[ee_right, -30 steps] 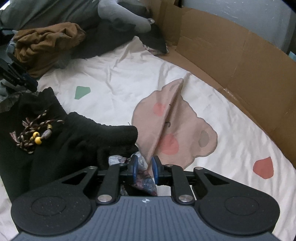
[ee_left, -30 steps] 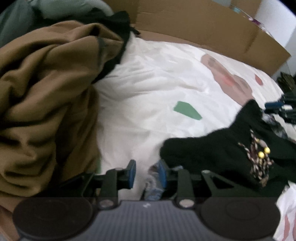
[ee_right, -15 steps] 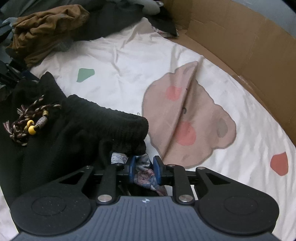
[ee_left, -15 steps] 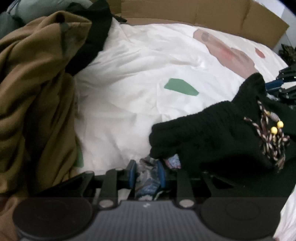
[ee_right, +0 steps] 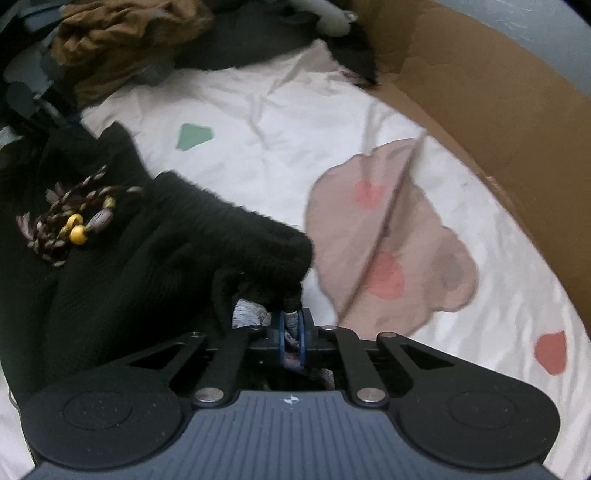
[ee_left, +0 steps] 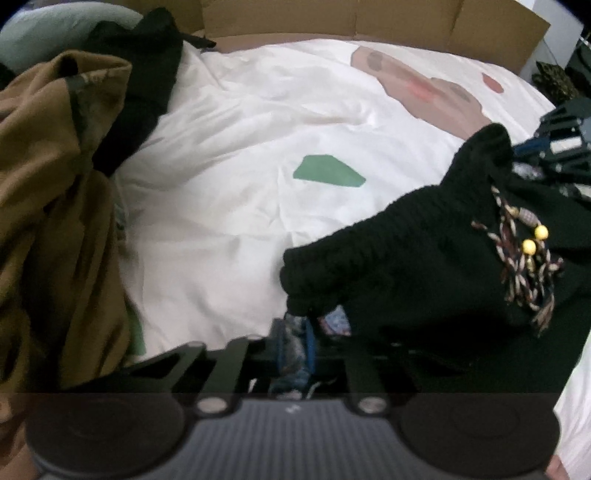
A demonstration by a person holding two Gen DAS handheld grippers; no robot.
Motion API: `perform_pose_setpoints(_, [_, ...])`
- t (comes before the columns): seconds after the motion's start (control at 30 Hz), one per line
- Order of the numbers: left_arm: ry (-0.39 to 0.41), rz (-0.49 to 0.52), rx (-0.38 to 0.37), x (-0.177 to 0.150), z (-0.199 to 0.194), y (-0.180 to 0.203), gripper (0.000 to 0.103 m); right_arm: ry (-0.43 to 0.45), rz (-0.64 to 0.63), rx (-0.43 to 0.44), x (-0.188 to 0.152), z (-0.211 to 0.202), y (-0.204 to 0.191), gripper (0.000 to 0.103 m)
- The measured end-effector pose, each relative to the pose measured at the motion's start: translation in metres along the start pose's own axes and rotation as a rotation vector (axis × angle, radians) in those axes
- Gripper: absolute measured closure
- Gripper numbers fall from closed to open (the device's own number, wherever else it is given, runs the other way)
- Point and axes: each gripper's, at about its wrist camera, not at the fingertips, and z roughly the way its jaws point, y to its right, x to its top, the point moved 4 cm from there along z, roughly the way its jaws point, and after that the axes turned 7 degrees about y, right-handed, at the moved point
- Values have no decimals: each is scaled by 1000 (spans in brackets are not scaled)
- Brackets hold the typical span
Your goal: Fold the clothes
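Observation:
A black knit garment (ee_left: 424,273) (ee_right: 155,266) with a patterned lining and a braided cord with yellow beads (ee_left: 528,240) (ee_right: 74,225) hangs between both grippers above the white bedsheet (ee_left: 258,155). My left gripper (ee_left: 295,343) is shut on its patterned edge at one corner. At the other corner my right gripper (ee_right: 291,332) is shut on the same patterned edge. The right gripper (ee_left: 561,140) also shows at the right edge of the left wrist view.
A brown garment pile (ee_left: 55,206) (ee_right: 122,40) and dark clothes (ee_left: 147,74) lie at one end of the bed. Cardboard walls (ee_left: 369,18) (ee_right: 498,122) run along the far side. The sheet carries a bear print (ee_right: 391,243) and a green patch (ee_left: 328,171).
Both grippers have closed on the garment's patterned edge and lifted it. The left gripper went from open to shut, and the views shifted toward the cardboard.

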Motion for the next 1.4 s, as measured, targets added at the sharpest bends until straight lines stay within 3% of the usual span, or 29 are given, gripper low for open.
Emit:
perform_pose_setpoints(0.17, [90,-96,32,26,-18,-7,98,4,50,-78,0,-20,22,99])
perform_pose_setpoints(0.3, [169,-94,32,53,-29,-2,99,7,90,-141,-1,-36,39,100])
perform_pose_setpoints(0.5, [255,-84,-1,90,-37,15,99,11,149,-235,-1,-61,65,100])
perform_pose_setpoints(0.73, [281,-68,-76,116,-13,30,99,0,200,-320,-17,-86,98,100])
perform_pose_setpoints(0.9, [226,-31,-115,127,24,31,99,-31,264,-345,-37,-84,117,100])
perform_pose_setpoints(1.07, [150,-10,-130,117,56,37,99,-77,316,-327,-58,-64,121,100])
perform_pose_setpoints(1.4, [86,78,-104,112,79,45,88,-48,440,-271,-71,-49,125,94])
